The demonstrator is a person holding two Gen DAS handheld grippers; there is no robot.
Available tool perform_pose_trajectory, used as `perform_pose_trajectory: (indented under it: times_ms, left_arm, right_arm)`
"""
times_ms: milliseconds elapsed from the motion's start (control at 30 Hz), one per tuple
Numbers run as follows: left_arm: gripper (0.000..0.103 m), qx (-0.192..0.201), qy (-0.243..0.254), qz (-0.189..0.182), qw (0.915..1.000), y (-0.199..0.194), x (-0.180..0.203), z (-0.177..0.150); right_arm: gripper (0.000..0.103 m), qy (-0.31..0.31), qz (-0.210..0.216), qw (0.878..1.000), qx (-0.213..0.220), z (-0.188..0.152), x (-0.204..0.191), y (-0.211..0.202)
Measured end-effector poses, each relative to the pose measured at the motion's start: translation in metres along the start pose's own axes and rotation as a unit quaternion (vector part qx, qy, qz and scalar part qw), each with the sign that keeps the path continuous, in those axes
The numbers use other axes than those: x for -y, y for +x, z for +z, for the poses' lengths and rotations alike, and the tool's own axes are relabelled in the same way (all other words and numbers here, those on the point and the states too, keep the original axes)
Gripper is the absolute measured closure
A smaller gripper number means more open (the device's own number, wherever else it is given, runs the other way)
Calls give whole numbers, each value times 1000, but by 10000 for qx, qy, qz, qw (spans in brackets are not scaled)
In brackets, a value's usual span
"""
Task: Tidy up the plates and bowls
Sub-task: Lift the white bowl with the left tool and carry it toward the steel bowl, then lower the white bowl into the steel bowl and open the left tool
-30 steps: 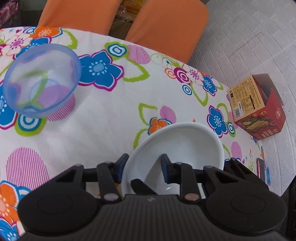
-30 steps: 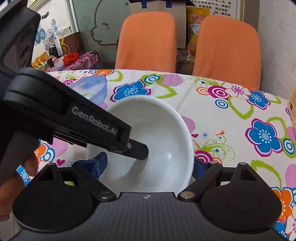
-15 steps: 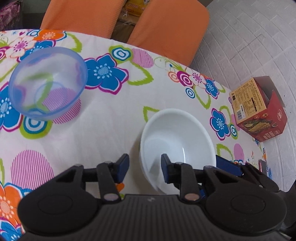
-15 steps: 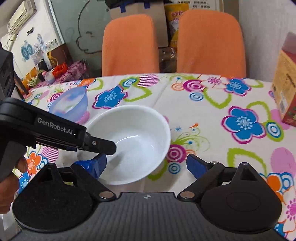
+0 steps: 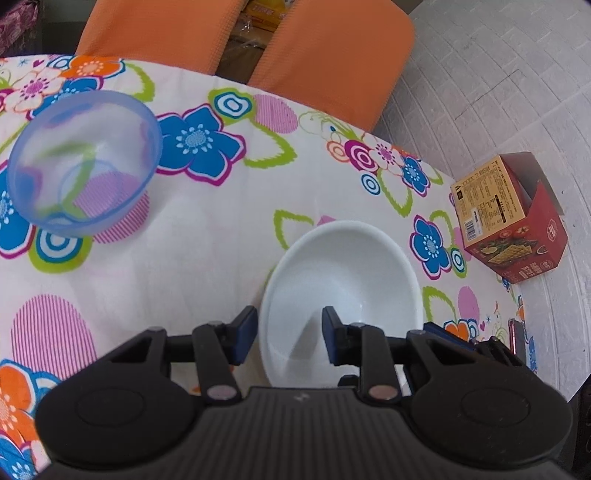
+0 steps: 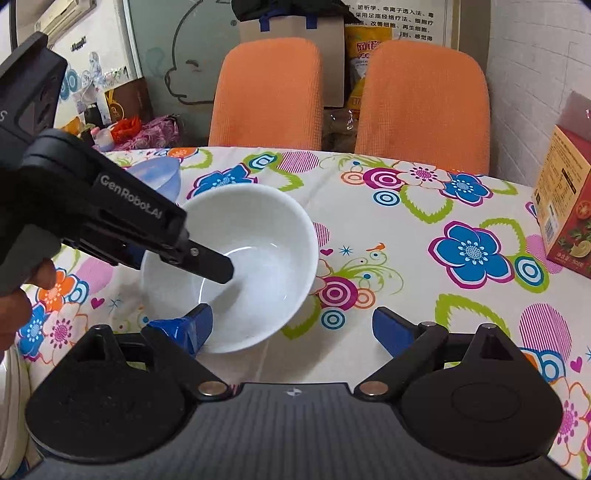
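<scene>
A white bowl (image 5: 343, 291) sits on the counter (image 5: 192, 251), which is covered by a cloth printed with bright flowers. The left tongs (image 5: 289, 339) straddle the bowl's near rim — one blue pad outside the wall, the other inside the bowl. A gap shows between the pads and the rim, so the tongs look parted rather than clenched; whether either pad touches the wall I cannot tell.

From the right wrist view, the same white bowl (image 6: 236, 269) appears with the left tongs' black finger (image 6: 207, 262) reaching down into it, and part of a hand (image 6: 22, 295) shows at the left edge behind the tool. The right tongs (image 6: 291, 328) are spread wide and hold nothing: the left pad lies just beside the bowl's near edge, the right pad stands well clear over the cloth.

A clear blue bowl (image 5: 83, 162) rests farther back on the counter to the left, apart from the white one. A red and yellow box (image 5: 513, 221) stands near the counter's right edge. Two orange chairs (image 6: 266, 92) are pushed up to the far side — behind them, a cardboard box (image 6: 291, 26) and a wall with posters.
</scene>
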State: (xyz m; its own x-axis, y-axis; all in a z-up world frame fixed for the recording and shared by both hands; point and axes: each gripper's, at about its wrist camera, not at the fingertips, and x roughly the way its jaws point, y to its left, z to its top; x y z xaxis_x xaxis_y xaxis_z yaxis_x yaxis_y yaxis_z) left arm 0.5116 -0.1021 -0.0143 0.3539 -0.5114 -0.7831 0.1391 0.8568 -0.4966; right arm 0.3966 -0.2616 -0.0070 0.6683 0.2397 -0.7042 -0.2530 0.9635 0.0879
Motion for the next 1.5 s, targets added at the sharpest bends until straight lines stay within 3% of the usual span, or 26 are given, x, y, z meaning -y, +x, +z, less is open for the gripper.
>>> perform_pose_trajectory:
  times_ms: [200, 400, 567, 833, 1133, 1500]
  left_arm:
    - [77, 60, 6, 80, 10000, 3, 5, 6]
    - [76, -6, -30, 100, 9999, 13, 8, 7]
    - [69, 21, 28, 193, 9998, 12, 8, 10]
    - [68, 6, 132, 131, 9998, 14, 12, 10]
    - [69, 45, 284, 445, 9986, 19, 17, 11]
    - [69, 47, 340, 204, 9992, -2, 22, 5]
  right_arm:
    - [22, 34, 70, 9997, 211, 1, -2, -17]
    - [22, -83, 298, 9995, 88, -4, -8, -13]
    - [22, -337, 538, 9980, 43, -1, -22, -10]
    - [22, -614, 290, 9977, -80, -5, -28, 3]
    - [21, -742, 344, 9966, -3, 6, -34, 11]
    - [20, -693, 252, 9972, 135, 10, -36, -2]
